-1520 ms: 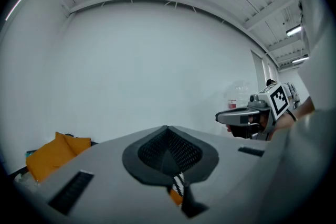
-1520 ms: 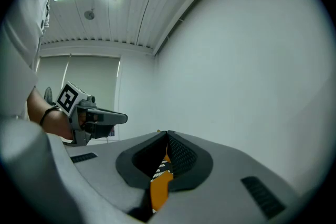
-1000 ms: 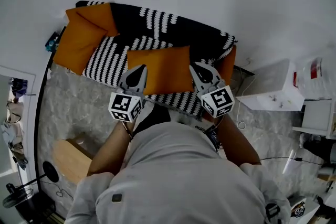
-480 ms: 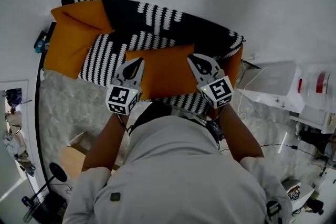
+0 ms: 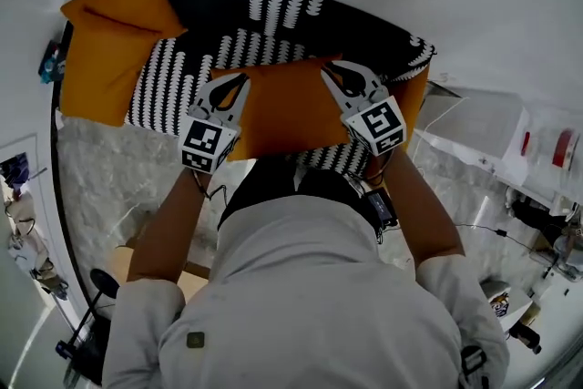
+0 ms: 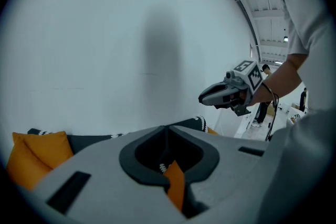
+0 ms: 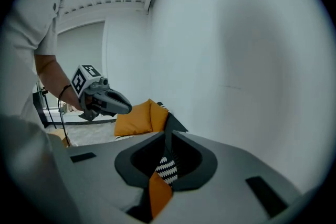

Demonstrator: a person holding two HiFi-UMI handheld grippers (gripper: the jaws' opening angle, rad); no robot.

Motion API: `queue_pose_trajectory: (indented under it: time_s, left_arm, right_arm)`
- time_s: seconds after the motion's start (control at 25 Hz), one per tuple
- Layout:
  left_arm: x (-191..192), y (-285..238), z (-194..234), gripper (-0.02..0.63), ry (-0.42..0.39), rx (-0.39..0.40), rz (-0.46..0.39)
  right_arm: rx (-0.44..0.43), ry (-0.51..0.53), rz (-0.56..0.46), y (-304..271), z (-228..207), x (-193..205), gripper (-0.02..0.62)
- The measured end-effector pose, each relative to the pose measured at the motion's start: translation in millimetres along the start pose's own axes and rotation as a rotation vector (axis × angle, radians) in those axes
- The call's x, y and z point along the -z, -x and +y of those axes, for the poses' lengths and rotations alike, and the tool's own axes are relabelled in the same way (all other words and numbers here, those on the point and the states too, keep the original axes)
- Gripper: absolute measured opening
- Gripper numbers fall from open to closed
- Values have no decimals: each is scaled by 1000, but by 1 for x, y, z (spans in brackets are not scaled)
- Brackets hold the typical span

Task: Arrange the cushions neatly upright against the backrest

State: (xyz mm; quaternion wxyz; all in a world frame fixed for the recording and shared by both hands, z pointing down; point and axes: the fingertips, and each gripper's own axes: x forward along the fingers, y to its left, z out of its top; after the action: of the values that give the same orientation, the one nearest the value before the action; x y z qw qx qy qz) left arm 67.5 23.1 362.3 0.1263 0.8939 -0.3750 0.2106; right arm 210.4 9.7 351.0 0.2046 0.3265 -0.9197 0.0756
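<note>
An orange cushion (image 5: 287, 109) lies flat on the seat of a black-and-white patterned sofa (image 5: 273, 9). My left gripper (image 5: 235, 87) hangs over the cushion's left end and my right gripper (image 5: 339, 73) over its right end. Both are shut with nothing held. Through each shut pair of jaws a sliver of orange fabric (image 6: 176, 186) (image 7: 157, 191) shows below. Two more orange cushions (image 5: 100, 59) sit in the sofa's left corner, also visible in the right gripper view (image 7: 139, 118). Another orange cushion (image 5: 412, 100) peeks out at the right end, mostly hidden.
A white wall rises right behind the sofa. A white box-like unit (image 5: 483, 137) stands to the sofa's right, with cables on the floor. Marble floor (image 5: 100, 178) lies in front, with a wooden piece (image 5: 123, 260) and a stand (image 5: 86, 323) at lower left.
Both grippers have moved forward and down toward the sofa, from its front edge to the two ends of the middle cushion. The cushion has not moved.
</note>
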Motion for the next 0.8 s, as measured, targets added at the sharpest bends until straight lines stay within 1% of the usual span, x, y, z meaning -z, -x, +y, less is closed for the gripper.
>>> queue_pose_trajectory:
  time_s: [0.12, 0.4, 0.52, 0.64, 0.8]
  left_arm:
    - [17, -18, 5, 25, 3, 26, 31]
    - [69, -64, 21, 71, -22, 77, 153]
    - [96, -82, 34, 79, -58, 97, 216]
    - [119, -102, 46, 105, -93, 134, 269]
    - [163, -125, 51, 167, -125, 226, 361]
  right_arm:
    - [-35, 3, 48, -20, -3, 19, 47]
    - [-136, 36, 169, -68, -23, 79, 105]
    - [-201, 89, 222, -88, -25, 107, 113]
    - [-267, 138, 275, -109, -27, 134, 145]
    - [-368, 209, 381, -129, -24, 179, 182]
